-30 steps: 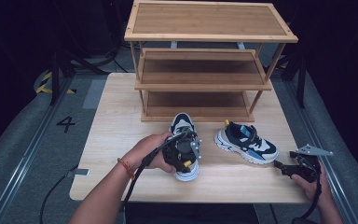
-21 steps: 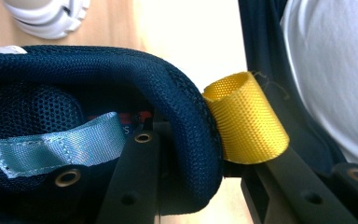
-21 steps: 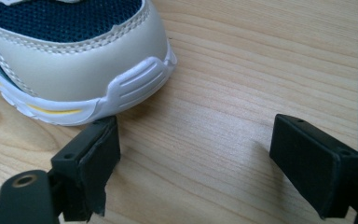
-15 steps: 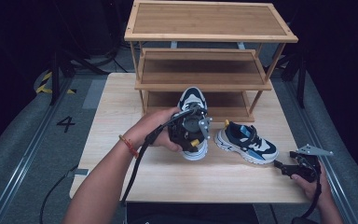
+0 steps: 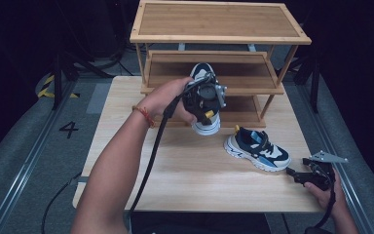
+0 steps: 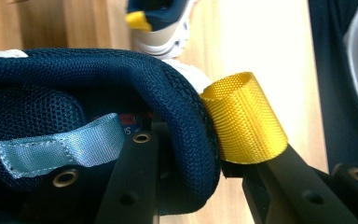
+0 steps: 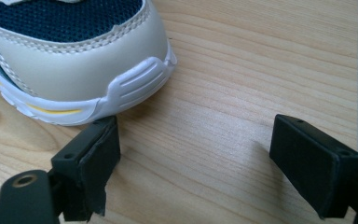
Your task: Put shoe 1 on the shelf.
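Placement of the lifted navy-and-white mesh sneaker [image 5: 205,100] on the three-tier wooden shoe rack [image 5: 220,29] is the step in hand, and it goes well only if the grip holds. The left gripper [image 5: 205,103] is clamped on the padded heel collar, one jaw inside the shoe and the other outside, just below the yellow woven pull loop [image 6: 243,118], so the shoe hangs in the air in front of the rack's middle shelf [image 5: 209,73], toe pointing away from the person. A hold that far back probably lets the toe droop, so it seems wise to carry the shoe in level, toe first, clear of the shelf's front rail, and to set the sole flat before letting go. The matching second sneaker [image 5: 257,149] sits on the pale wooden table [image 5: 126,146], its toe just beside the right gripper [image 7: 193,154], whose jaws stand wide apart and empty.
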### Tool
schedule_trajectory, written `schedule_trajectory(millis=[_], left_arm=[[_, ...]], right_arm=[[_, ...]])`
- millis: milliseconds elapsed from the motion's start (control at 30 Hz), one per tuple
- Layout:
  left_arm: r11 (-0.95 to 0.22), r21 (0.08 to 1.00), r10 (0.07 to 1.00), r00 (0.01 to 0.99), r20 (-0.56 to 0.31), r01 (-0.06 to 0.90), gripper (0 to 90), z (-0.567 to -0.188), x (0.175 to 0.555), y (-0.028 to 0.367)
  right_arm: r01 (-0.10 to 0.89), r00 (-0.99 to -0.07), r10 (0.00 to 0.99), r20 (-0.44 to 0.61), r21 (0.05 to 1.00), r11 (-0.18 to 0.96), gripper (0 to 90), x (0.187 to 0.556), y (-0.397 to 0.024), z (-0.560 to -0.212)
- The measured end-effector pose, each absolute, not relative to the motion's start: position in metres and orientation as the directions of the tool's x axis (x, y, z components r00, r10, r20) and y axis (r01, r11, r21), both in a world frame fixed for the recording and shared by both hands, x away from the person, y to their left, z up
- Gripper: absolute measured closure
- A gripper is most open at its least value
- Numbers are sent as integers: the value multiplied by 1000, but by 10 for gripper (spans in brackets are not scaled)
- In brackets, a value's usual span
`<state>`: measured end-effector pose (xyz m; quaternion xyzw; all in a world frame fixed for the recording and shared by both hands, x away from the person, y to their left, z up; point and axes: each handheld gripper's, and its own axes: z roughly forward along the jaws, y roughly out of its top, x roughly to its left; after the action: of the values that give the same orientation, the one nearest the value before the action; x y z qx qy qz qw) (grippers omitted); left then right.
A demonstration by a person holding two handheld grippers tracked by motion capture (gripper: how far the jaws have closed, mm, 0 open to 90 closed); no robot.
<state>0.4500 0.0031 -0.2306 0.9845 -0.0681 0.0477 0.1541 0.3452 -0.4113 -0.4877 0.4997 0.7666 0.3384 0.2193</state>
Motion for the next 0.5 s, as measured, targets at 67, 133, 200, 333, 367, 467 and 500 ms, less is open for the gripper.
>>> schedule_trajectory(millis=[67, 133, 200, 333, 367, 467, 500], left_arm=[[-936, 318, -127, 987, 99, -152, 729, -224, 464, 1], [-934, 325, -123, 987, 98, -149, 727, -222, 469, 0], [-936, 324, -115, 989, 93, -139, 720, -216, 482, -1], [-945, 313, -77, 994, 80, -99, 705, -214, 501, -2], [-949, 300, -72, 994, 81, -93, 696, -213, 506, -3], [-951, 302, -50, 997, 65, -68, 671, -214, 518, -2], [-950, 306, -38, 997, 68, -57, 669, -214, 522, -2]], right_arm=[[615, -406, 914, -2, 739, 275, 167, 345, -411, -488], [615, -406, 914, -1, 739, 274, 167, 345, -411, -488], [615, -406, 914, -1, 739, 275, 167, 345, -411, -488], [614, -407, 913, -2, 740, 275, 169, 345, -411, -488], [614, -408, 913, -2, 740, 276, 169, 345, -411, -488], [613, -408, 913, 0, 741, 274, 172, 345, -411, -488], [613, -408, 913, 0, 741, 274, 172, 345, -411, -488]])
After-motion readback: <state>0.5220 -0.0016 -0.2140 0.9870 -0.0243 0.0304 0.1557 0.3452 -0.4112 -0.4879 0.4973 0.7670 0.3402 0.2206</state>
